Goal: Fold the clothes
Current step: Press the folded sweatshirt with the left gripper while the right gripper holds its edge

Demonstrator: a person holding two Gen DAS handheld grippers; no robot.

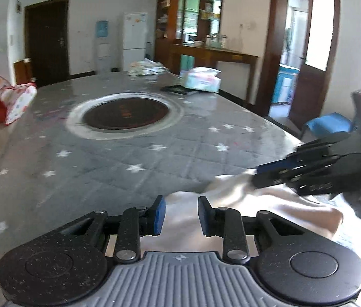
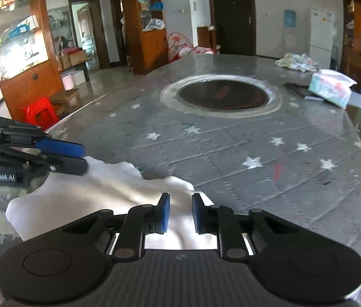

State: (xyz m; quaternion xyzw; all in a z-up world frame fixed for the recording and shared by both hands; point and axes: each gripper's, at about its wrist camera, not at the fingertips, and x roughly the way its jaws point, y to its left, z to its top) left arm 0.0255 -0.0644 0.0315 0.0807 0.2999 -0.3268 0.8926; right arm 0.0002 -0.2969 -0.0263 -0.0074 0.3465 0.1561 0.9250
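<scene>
A white cloth (image 2: pixel 98 192) lies crumpled at the near edge of the table (image 2: pixel 244 148), on its grey star-patterned cover. The left gripper (image 1: pixel 181 215) and right gripper (image 2: pixel 180 213) both hang over it, jaws parted, grasping nothing. Far across the table sit a tissue pack (image 2: pixel 332 88) and a heap of patterned clothes (image 2: pixel 298 62).

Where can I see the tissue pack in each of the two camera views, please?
Left wrist view: the tissue pack lies at the far end of the table, right of centre, beside a dark flat object.
Right wrist view: the pack sits near the table's far right edge.
Shared landmark: the round dark inset in the tabletop.
</scene>
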